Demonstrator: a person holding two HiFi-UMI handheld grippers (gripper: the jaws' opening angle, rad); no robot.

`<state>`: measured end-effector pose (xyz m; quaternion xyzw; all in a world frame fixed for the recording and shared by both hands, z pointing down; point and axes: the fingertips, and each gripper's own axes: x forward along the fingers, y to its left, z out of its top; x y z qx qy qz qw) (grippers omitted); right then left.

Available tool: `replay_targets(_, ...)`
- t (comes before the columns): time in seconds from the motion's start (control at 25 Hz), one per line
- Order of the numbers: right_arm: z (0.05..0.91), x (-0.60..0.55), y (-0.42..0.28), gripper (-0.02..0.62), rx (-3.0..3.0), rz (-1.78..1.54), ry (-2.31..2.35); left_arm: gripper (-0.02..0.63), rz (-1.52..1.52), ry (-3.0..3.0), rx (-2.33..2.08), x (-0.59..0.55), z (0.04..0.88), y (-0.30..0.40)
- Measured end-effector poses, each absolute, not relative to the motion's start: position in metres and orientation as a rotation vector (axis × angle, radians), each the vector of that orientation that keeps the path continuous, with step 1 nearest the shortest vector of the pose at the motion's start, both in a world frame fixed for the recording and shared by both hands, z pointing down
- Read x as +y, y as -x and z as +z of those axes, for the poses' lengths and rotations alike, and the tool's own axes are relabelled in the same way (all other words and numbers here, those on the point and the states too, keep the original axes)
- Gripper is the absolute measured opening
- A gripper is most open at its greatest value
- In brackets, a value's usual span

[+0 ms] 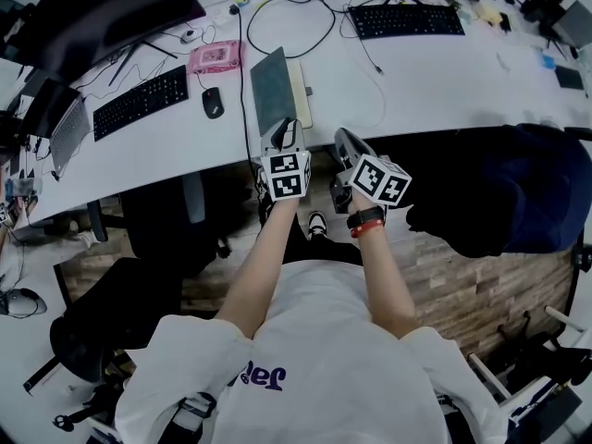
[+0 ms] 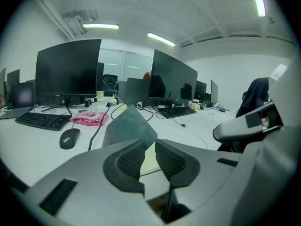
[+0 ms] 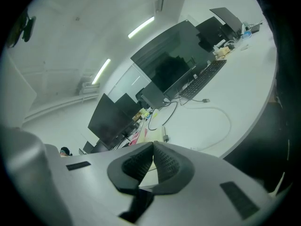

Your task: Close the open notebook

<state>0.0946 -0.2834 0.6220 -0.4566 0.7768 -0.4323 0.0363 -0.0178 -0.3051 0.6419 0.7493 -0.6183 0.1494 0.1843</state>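
1. The notebook (image 1: 276, 89) lies on the white worktop (image 1: 444, 81), close to the front edge and about in the middle of that edge.
2. The notebook is open. Its dark cover (image 2: 129, 124) stands raised at a slant on the left side, and the pale pages (image 1: 298, 91) lie flat on the right of it.
3. The left gripper (image 2: 149, 144) is at the front edge, directly before the notebook. Its jaws are a little spread, with a narrow gap between the pads, and they pinch nothing. A pale page shows through the gap, and the cover rises just beyond the tips.
4. The right gripper (image 3: 153, 147) is near the left one, over the front edge and to the right of the notebook. Its jaws are pressed together at the tips, with nothing between them.
5. A black mouse (image 1: 213, 103) lies to the left of the notebook, and a black cable (image 1: 242, 63) runs between the two.
6. A black keyboard (image 1: 141, 102) lies further left. A pink packet (image 1: 216, 57) lies behind the mouse, toward the far edge.
7. A second keyboard (image 1: 407, 19) lies near the far edge, on the right part of the worktop.
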Motion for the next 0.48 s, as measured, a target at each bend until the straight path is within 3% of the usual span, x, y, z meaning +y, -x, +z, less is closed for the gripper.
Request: replay_targets(0.48, 0.636, -0.279, -0.102, 0.0, 2.381, -1.362, 1.4, 0.088, 0.506, -2.127, -1.745, -0.308, 0.662, 0.005)
